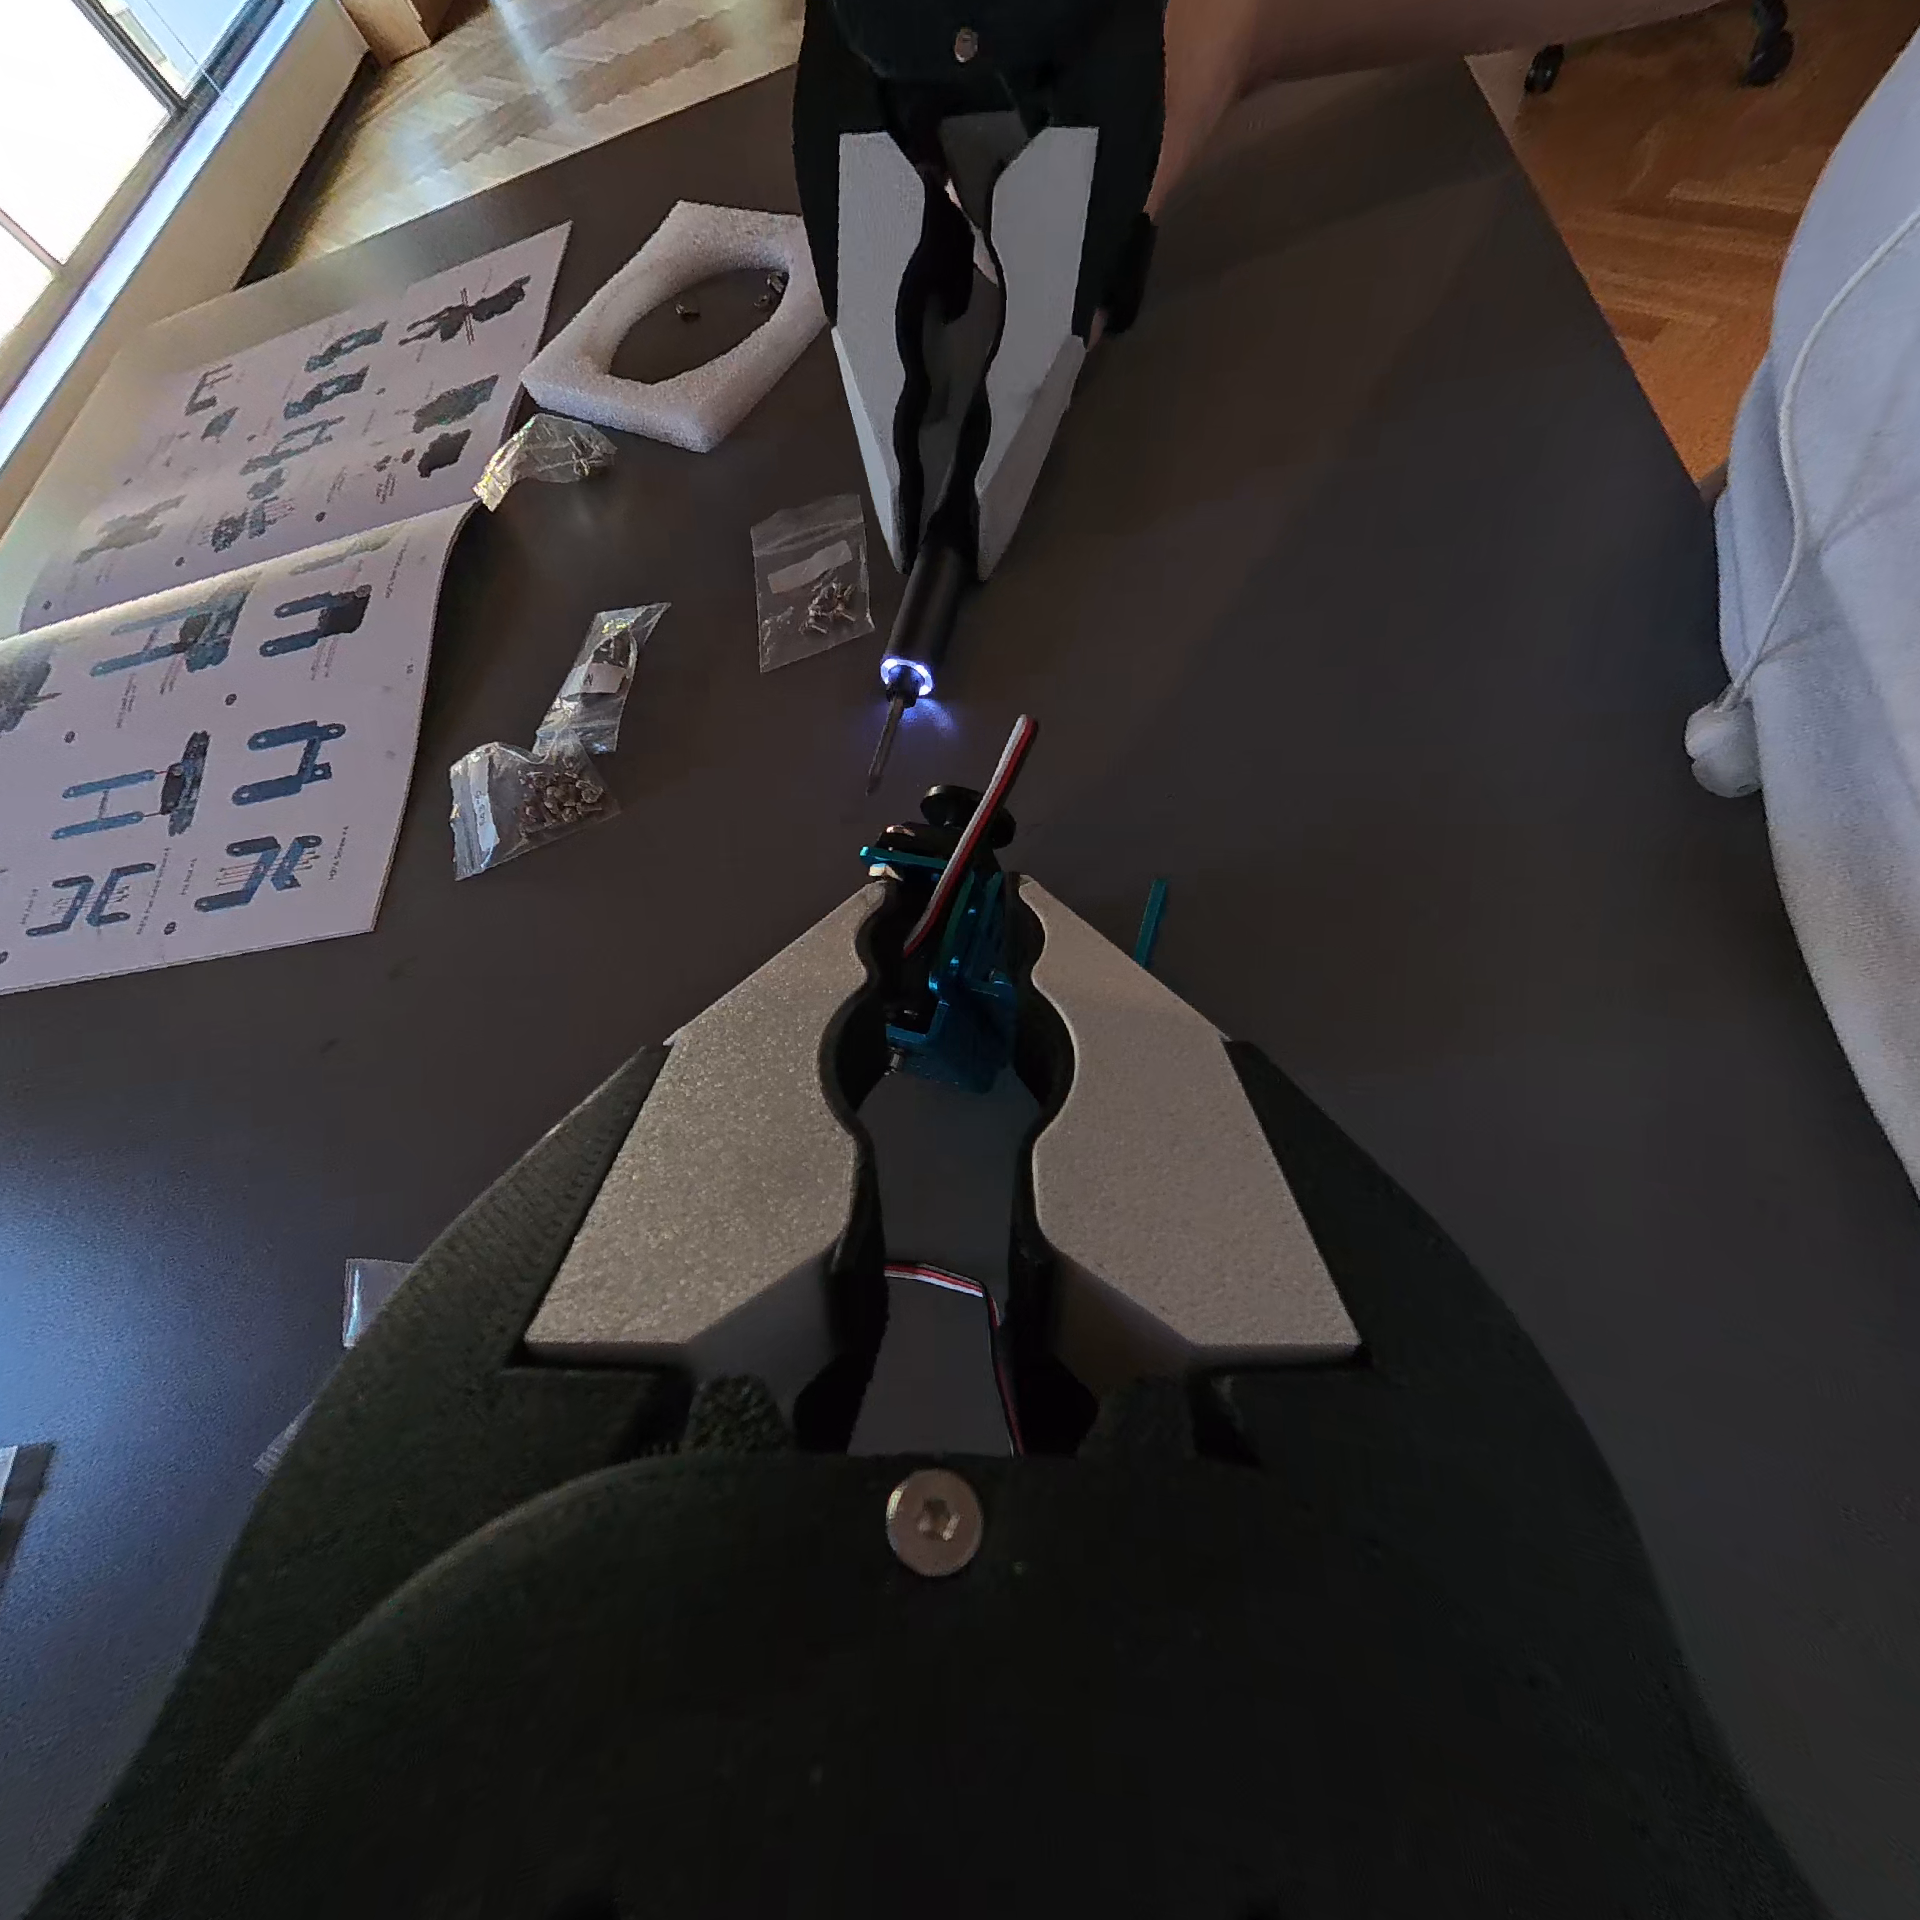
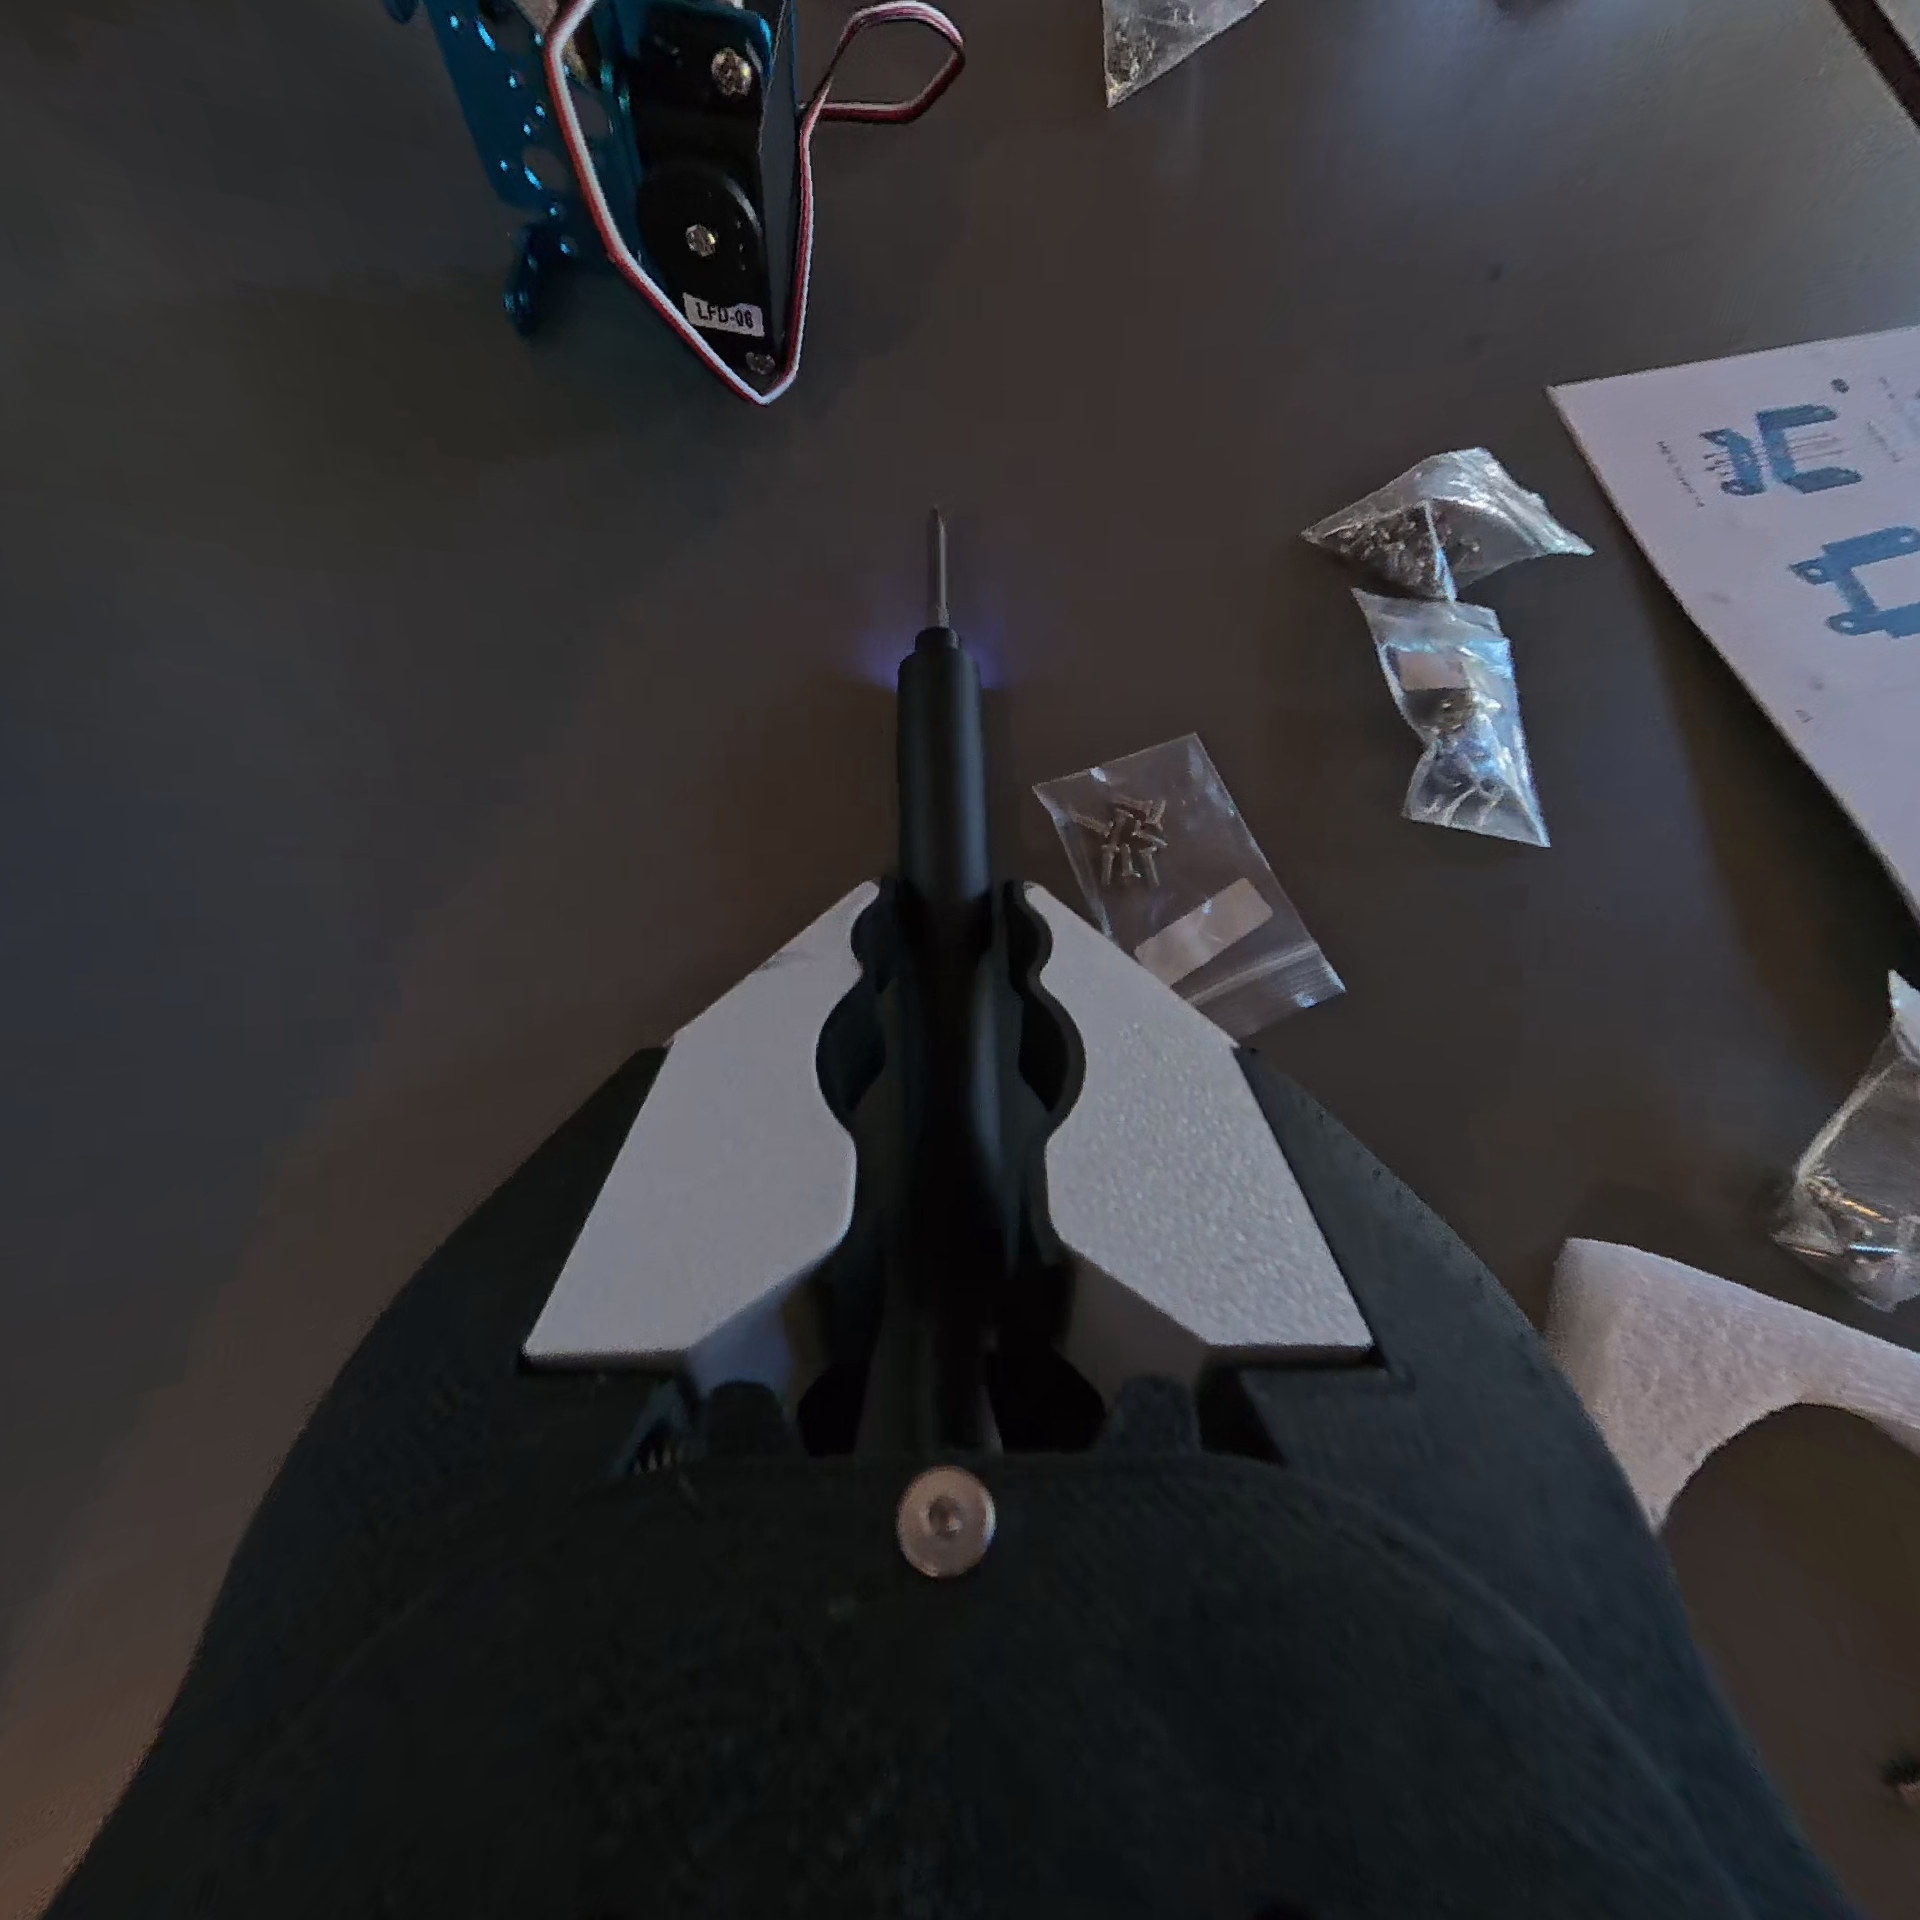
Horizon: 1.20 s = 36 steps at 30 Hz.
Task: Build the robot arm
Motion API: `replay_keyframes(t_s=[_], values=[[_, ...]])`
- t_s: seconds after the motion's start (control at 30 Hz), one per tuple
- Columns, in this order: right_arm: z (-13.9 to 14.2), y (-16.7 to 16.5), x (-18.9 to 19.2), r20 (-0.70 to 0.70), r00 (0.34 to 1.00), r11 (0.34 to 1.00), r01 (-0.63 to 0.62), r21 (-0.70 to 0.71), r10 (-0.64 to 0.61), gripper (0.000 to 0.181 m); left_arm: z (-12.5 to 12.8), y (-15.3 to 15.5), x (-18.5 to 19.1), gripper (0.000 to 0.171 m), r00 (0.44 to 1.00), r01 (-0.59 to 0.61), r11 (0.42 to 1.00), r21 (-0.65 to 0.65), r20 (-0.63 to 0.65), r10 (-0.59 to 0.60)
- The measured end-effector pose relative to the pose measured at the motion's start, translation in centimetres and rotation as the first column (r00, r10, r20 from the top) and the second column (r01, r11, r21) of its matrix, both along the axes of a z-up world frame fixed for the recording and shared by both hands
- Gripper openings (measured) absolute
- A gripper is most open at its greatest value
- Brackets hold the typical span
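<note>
Far to the left an instruction booklet [image 1: 239,582] lay open on the dark table [image 1: 1351,727], its pages printed with blue and black part diagrams. Just right of it sat a scatter of small clear bags of screws [image 1: 530,805], and beyond them a white foam frame [image 1: 665,312] with an oval cut-out.

In the middle, the left gripper [image 1: 951,894] had its jaws clamped on a blue metal bracket assembly [image 1: 961,997] carrying a black servo [image 2: 717,197]; a red, white and black ribbon wire [image 1: 977,821] ran up and over it. The assembly was held up off the table between the grey fingers [image 1: 727,1143].

Facing it from across the table, the right gripper [image 1: 940,540] was closed tight on a slim black electric screwdriver [image 2: 940,790], which ran straight out along its fingers. A ring of bluish light glowed at the driver's nose, and the thin bit [image 1: 888,743] pointed toward the servo, close to it but not touching.

One flat bag of screws [image 2: 1174,883] lay just right of the right gripper's tip. Farthest right stood a pale upholstered seat [image 1: 1829,520] with a white cord.
</note>
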State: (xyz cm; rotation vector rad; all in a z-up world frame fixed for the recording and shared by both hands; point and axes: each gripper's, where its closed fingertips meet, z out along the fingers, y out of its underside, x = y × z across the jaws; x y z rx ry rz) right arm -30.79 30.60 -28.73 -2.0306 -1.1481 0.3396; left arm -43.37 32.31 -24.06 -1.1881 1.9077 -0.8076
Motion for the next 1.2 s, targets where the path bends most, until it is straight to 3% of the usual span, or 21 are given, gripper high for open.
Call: replay_keyframes(t_s=[1.2], values=[[0.39, 0.07, -0.34, 0.087, 0.996, 0.992, -0.043, 0.122, 0.033, 0.018, -0.03, 0.00, -0.03, 0.018, 1.000, 0.002, 1.000, -0.007, 0.001, -0.002]])
